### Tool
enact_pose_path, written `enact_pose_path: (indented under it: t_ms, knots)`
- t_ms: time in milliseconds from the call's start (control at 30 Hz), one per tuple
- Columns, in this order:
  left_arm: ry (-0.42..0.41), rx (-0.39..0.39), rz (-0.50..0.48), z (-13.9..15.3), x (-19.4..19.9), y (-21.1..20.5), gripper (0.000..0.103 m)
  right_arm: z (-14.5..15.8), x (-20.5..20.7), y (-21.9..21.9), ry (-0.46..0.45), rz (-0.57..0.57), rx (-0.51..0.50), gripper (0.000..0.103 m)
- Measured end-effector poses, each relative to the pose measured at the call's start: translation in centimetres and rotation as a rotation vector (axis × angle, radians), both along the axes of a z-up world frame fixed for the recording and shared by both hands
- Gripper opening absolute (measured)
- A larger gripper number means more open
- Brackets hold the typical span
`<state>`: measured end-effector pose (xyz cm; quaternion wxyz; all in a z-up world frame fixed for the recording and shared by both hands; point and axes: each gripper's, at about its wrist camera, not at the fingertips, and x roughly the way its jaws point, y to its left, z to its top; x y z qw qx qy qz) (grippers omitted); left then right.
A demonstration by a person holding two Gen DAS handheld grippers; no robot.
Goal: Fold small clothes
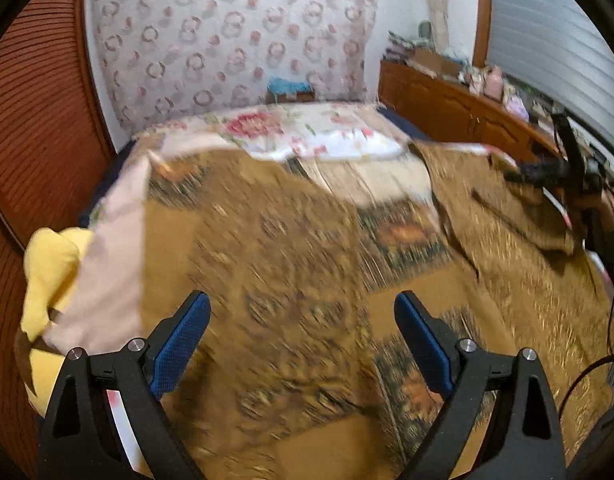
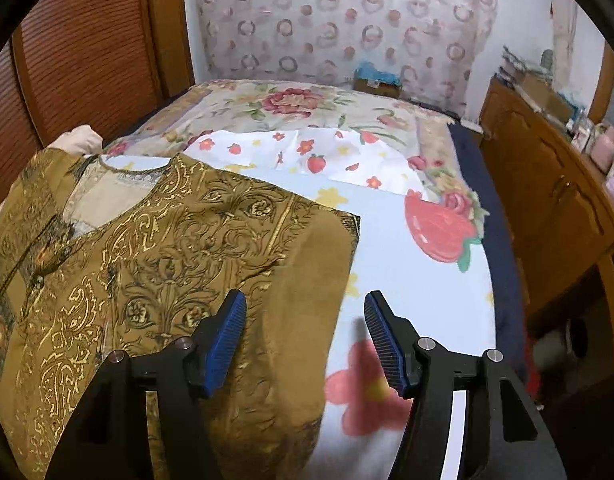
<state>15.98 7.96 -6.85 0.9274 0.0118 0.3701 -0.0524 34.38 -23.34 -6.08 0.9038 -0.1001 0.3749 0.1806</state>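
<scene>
A brown garment with a gold ornamental print [image 1: 291,240] lies spread over the bed, blurred in the left wrist view. My left gripper [image 1: 302,300] hovers above it, open, with nothing between its blue pads. In the right wrist view the same garment [image 2: 167,248] covers the left half of the picture, and its straight right edge runs down between my fingers. My right gripper [image 2: 305,298] is open: the left pad [image 2: 225,340] is over the cloth, the right pad [image 2: 385,344] over the sheet. In the left wrist view the right gripper [image 1: 539,170] shows dark and blurred by the garment's far right corner.
A white sheet with strawberry and flower prints [image 2: 427,260] covers the bed. A floral quilt [image 2: 291,108] lies at the far end. Yellow cloth [image 1: 47,272] and pale pink cloth [image 1: 107,260] lie at the left. A louvred wooden door [image 1: 35,120] stands left, a wooden cabinet [image 2: 547,200] right.
</scene>
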Motion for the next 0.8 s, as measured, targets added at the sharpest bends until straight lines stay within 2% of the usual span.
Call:
enact_pose_path:
  t_ms: [33, 67, 100, 167, 233, 300, 367, 467, 533, 567, 667, 800]
  knots:
    - [-0.019, 0.002, 0.011, 0.6, 0.3, 0.6, 0.094, 0.0, 0.3, 0.0, 0.004, 0.01, 0.013, 0.063]
    - [-0.03, 0.004, 0.023, 0.9, 0.6, 1.0, 0.094, 0.0, 0.6, 0.1, 0.007, 0.029, 0.029, 0.051]
    - [-0.038, 0.005, 0.035, 1.2, 1.0, 1.6, 0.094, 0.0, 0.8, 0.2, 0.01, 0.054, 0.042, 0.027]
    - [-0.046, 0.0, 0.058, 1.5, 2.0, 2.8, 0.094, 0.2, 0.8, 0.3, -0.004, 0.082, 0.054, 0.009]
    - [-0.047, -0.002, 0.077, 1.6, 2.8, 4.2, 0.092, 0.4, 0.8, -0.1, -0.038, 0.064, 0.035, 0.006]
    - [-0.044, 0.001, 0.1, 1.5, 3.9, 5.3, 0.09, 0.7, 0.9, -1.1, -0.057, -0.013, 0.023, 0.005]
    - [-0.036, -0.007, 0.114, 1.2, 4.6, 6.0, 0.087, 0.5, 1.4, -2.3, -0.033, -0.073, 0.046, 0.005]
    - [-0.015, -0.024, 0.132, 0.5, 5.8, 7.3, 0.077, -0.1, 2.1, -2.9, -0.013, -0.101, 0.038, 0.005]
    - [-0.007, -0.026, 0.141, 0.2, 6.6, 8.0, 0.075, -0.2, 2.4, -3.0, -0.006, -0.111, 0.038, 0.005]
    - [-0.006, -0.027, 0.143, 0.2, 6.8, 8.2, 0.069, -0.2, 2.4, -3.1, -0.008, -0.115, 0.042, 0.007]
    - [-0.001, -0.028, 0.154, 0.0, 7.3, 8.9, 0.068, 0.0, 2.7, -2.8, -0.012, -0.124, 0.03, 0.019]
    - [0.005, -0.023, 0.167, -0.4, 7.9, 9.6, 0.068, -0.3, 3.4, -2.0, 0.001, -0.115, 0.043, 0.019]
